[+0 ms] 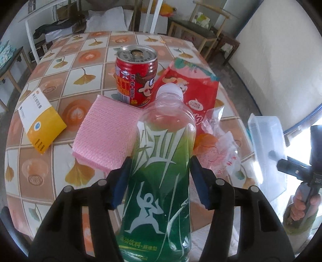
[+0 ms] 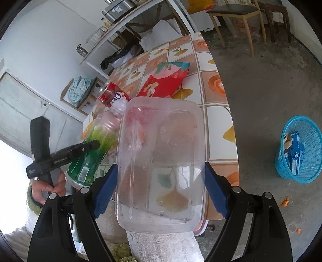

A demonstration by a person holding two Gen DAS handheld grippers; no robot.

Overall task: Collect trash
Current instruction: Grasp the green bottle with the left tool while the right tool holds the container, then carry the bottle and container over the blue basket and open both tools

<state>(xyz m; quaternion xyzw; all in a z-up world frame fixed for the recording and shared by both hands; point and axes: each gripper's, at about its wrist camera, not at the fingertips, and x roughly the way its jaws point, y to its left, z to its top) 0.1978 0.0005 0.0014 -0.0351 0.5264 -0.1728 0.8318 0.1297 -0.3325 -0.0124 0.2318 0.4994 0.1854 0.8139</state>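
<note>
My left gripper [image 1: 159, 181] is shut on a green-labelled clear plastic bottle [image 1: 159, 173], held above the table; the bottle also shows in the right wrist view [image 2: 94, 145]. My right gripper [image 2: 160, 191] is shut on a clear plastic food container [image 2: 161, 161], held over the table's near edge; it also shows in the left wrist view [image 1: 265, 149]. A red drink can [image 1: 135, 76], a red snack wrapper [image 1: 191, 88], a pink sponge cloth [image 1: 106, 131], a yellow-white box [image 1: 40, 119] and a crumpled clear bag [image 1: 219, 147] lie on the table.
The table has a tiled ginkgo-leaf cloth [image 1: 84, 60]. A blue mesh waste basket [image 2: 299, 149] with a carton in it stands on the floor to the right. Orange scraps [image 2: 285, 201] lie on the floor. Wooden chairs [image 2: 241, 18] and a shelf [image 2: 120, 30] stand behind the table.
</note>
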